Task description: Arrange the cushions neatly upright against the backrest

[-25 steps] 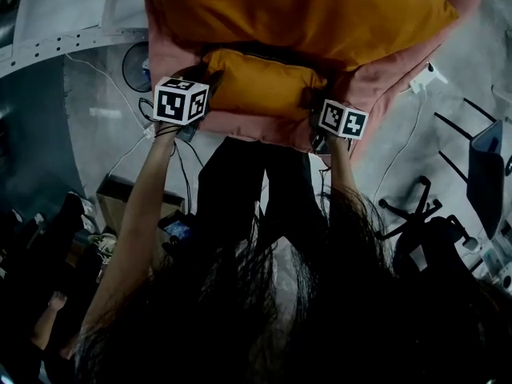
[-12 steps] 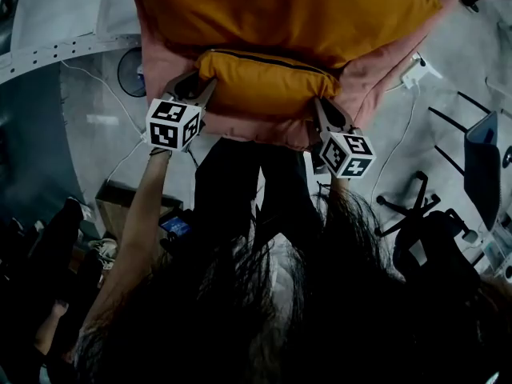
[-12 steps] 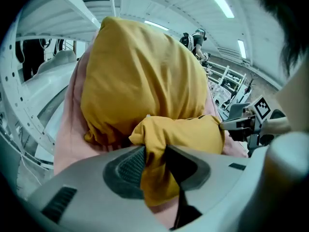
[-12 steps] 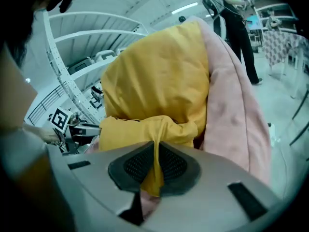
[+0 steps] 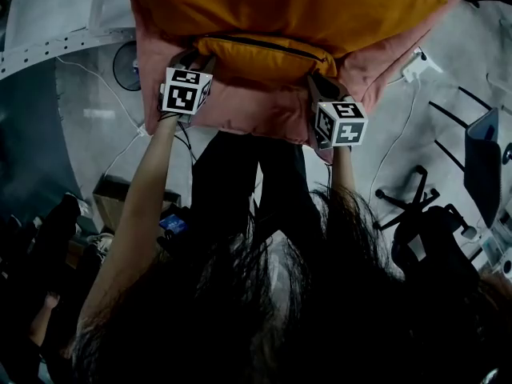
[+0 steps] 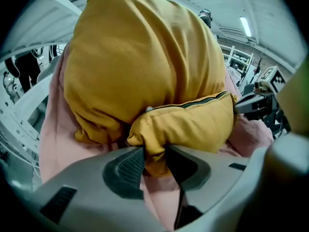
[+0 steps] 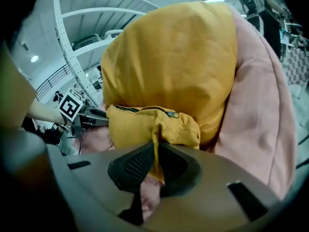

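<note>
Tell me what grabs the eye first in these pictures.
A big cushion in bright orange fills the top, against a pink seat. Below it, a small cushion of the same orange is pinched at its two ends by the left gripper and right gripper.

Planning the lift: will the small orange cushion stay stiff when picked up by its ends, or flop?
Probably floppy: the small cushion bunches where the left gripper and right gripper pinch its ends. Likely light, since two corner pinches seem enough to hold it. Its matte fabric looks unlikely to slip.
</note>
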Demonstrator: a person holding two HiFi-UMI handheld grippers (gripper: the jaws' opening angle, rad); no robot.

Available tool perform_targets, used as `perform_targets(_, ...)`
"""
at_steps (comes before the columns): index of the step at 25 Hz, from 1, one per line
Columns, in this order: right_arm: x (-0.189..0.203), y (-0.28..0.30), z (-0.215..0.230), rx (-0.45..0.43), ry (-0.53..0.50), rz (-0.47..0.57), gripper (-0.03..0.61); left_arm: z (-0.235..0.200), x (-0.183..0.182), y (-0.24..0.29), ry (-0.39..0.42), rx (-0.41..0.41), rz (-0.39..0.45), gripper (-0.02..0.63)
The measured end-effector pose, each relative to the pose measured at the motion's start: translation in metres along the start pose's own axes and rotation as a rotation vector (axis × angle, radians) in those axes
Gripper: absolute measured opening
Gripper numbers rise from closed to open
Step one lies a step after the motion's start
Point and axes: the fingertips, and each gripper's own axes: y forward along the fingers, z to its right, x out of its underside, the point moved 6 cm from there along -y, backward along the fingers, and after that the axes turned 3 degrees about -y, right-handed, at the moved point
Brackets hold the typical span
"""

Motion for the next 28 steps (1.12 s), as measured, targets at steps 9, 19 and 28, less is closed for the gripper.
perform_targets(9, -0.004, 0.054, 0.025, -0.009, 0.073, -0.131, 0.048, -0.017, 0.0, 0.033, -0.068, 0.025, -0.125, 0.168)
perform_targets(19, -0.002, 0.047, 0.024, -0.031, 0.042, -0.112, 0.049, -0.014, 0.0, 0.034, -0.05, 0.042, -0.133, 0.181)
perform_targets(28, 0.002, 0.017, 0.019, -0.019, 0.147, -0.121, 0.114, -0.003, 0.015, -0.005, -0.121, 0.003, -0.14, 0.195)
